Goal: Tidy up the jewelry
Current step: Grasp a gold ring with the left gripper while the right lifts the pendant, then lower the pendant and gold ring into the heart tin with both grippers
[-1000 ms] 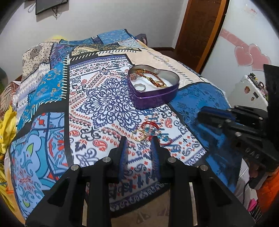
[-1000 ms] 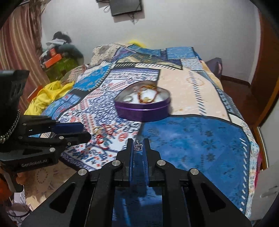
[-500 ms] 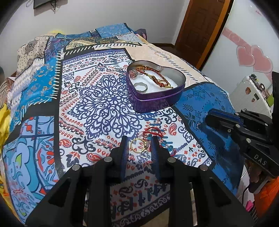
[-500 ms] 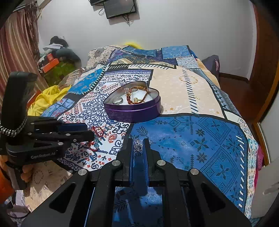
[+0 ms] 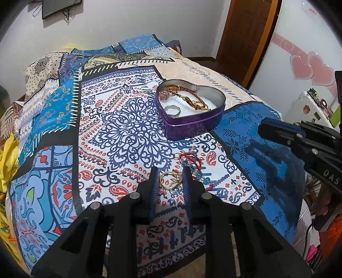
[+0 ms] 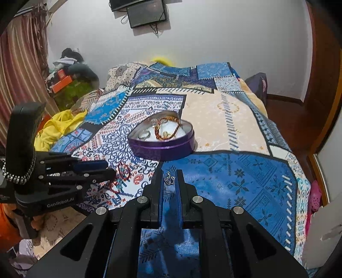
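A purple heart-shaped tin (image 5: 193,125) stands on the patterned bedspread; it also shows in the right wrist view (image 6: 164,147). Inside it lie a red-gold bracelet (image 5: 188,99), a silver ring (image 5: 172,110) and a small ornament. My left gripper (image 5: 170,181) is open, its fingers on either side of gold rings (image 5: 168,180) lying on the spread. A red and blue beaded bracelet (image 5: 193,165) lies just beyond. My right gripper (image 6: 169,180) is shut on a small silver crown-shaped pendant (image 6: 169,180), held above the blue patch.
The bedspread (image 5: 119,128) covers the bed. Yellow cloth (image 6: 57,126) lies at its left side. A wooden door (image 5: 248,36) and a white cabinet with heart stickers (image 5: 310,68) stand to the right. A screen (image 6: 145,12) hangs on the far wall.
My left gripper has moved forward and down until its open fingers bracket the gold rings. My right gripper, still holding the pendant, has drifted back from the tin.
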### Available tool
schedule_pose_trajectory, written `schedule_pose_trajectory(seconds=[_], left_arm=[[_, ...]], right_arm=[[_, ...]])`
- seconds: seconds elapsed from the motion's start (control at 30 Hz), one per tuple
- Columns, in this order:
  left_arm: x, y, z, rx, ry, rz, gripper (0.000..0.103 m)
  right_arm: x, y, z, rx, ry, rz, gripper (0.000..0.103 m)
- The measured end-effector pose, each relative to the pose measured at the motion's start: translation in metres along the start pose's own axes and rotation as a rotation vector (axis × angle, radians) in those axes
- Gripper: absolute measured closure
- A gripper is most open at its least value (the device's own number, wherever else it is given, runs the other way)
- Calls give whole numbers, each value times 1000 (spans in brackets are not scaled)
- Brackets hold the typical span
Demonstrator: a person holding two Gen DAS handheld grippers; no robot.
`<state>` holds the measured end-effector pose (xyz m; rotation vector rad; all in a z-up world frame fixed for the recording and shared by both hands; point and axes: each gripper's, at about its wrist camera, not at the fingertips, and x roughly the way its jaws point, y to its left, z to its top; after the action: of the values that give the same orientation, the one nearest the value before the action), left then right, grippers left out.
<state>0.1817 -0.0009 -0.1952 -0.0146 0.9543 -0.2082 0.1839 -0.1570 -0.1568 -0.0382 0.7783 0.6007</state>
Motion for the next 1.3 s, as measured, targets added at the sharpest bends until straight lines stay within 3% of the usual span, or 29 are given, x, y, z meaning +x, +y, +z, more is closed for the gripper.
schedule_pose_trajectory(seconds=[0.7, 1.0, 1.3], left_arm=[[-39, 6, 37, 0, -147, -10, 82], [-33, 5, 52, 2, -162, -21, 82], [-16, 5, 64, 2, -146, -40, 82]], right_arm=[[-16, 13, 45, -25, -122, -12, 94], [-7, 11, 63, -17, -146, -6, 94], [13, 8, 68, -31, -112, 0, 94]])
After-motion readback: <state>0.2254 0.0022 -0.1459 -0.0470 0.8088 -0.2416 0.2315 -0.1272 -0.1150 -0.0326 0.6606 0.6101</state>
